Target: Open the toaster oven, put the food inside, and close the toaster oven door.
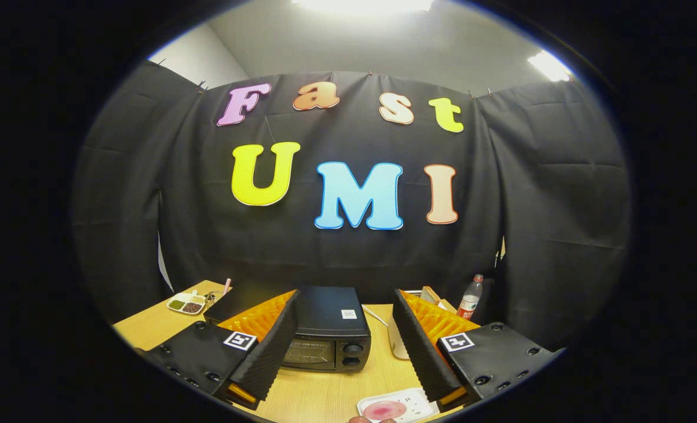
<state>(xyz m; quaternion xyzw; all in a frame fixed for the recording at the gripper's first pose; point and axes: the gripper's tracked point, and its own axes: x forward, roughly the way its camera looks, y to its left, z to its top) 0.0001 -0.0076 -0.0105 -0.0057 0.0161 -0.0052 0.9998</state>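
White tray with pinkish food, maybe meat, just below fingers; gripper spread, empty; toaster oven door shut ahead. Risk: fingers slipping off handle, shoving oven back

toaster oven: my left finger covers the left end of its door; I cannot tell if a handle is there.
my tongs: the fingers stand wide apart with nothing between them; their tips are cut off below.
white plate: cut off at the bottom; the pink food on it is too blurred to name.
white thing: half hidden behind my right finger; I cannot say what it is.
bottle: its label is too small.
small tray: the contents are too small to tell.
table: both near corners are hidden by my tongs.
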